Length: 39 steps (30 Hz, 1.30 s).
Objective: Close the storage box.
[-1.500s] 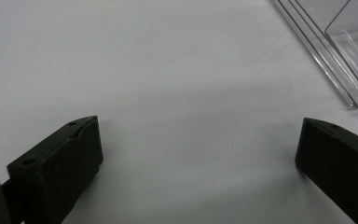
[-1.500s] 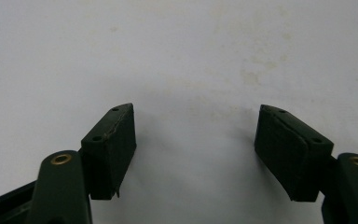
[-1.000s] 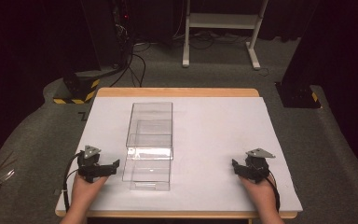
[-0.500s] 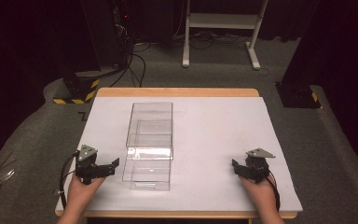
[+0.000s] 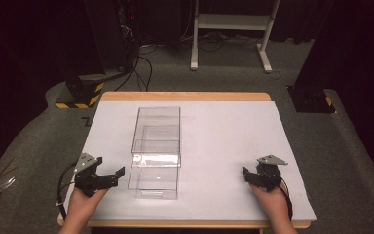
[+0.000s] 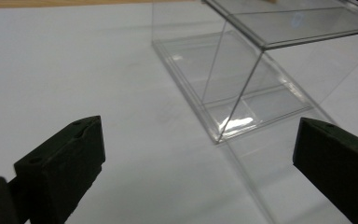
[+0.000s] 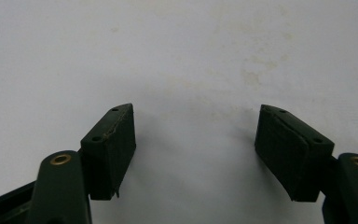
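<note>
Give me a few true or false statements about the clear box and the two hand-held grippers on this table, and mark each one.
1. The left hand-held gripper is open, with nothing between its jaws. True.
2. The right hand-held gripper is clamped on the clear plastic box. False: it is open and sits on the bare white table top, well apart from the box.
3. The clear plastic box lies nearer the left hand-held gripper than the right one. True.
4. The box holds a red block. False: nothing can be seen inside it.
5. The left hand-held gripper points toward the box. True: the box's near corner shows just ahead of its jaws in the left gripper view.
</note>
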Tool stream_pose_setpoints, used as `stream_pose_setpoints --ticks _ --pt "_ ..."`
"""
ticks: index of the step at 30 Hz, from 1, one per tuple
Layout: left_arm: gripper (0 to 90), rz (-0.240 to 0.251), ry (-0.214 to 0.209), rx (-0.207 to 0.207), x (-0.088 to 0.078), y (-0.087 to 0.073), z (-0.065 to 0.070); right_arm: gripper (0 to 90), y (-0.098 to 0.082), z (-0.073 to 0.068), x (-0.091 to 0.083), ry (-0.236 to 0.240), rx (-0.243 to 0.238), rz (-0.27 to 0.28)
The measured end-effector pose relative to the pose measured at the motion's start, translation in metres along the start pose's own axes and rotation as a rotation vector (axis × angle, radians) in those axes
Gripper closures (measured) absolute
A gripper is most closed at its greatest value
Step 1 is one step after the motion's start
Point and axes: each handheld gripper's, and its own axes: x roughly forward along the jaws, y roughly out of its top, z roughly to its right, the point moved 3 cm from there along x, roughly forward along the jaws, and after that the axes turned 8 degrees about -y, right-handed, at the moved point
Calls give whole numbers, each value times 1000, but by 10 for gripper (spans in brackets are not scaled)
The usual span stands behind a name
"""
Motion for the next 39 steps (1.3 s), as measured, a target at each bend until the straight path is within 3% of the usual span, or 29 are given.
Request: stream_pose_setpoints --ticks 3,11,14,18,27,33,39 --pt "39 7 -4 12 -4 1 7 287 0 0 0 1 0 0" --pt "39 47 -23 -5 -20 1 18 286 0 0 0 2 0 0" --pt "27 56 -51 1 -25 0 24 286 0 0 0 3 -1 0" --pt "8 49 -85 -3 -26 -5 32 285 0 0 0 3 -1 0" --pt "8 39 -83 51 -22 -10 51 285 0 0 0 3 -1 0" --pt "9 5 -102 66 -16 -15 54 285 0 0 0 3 -1 0" --pt "9 -44 -87 88 -10 -26 59 285 0 0 0 3 -1 0"
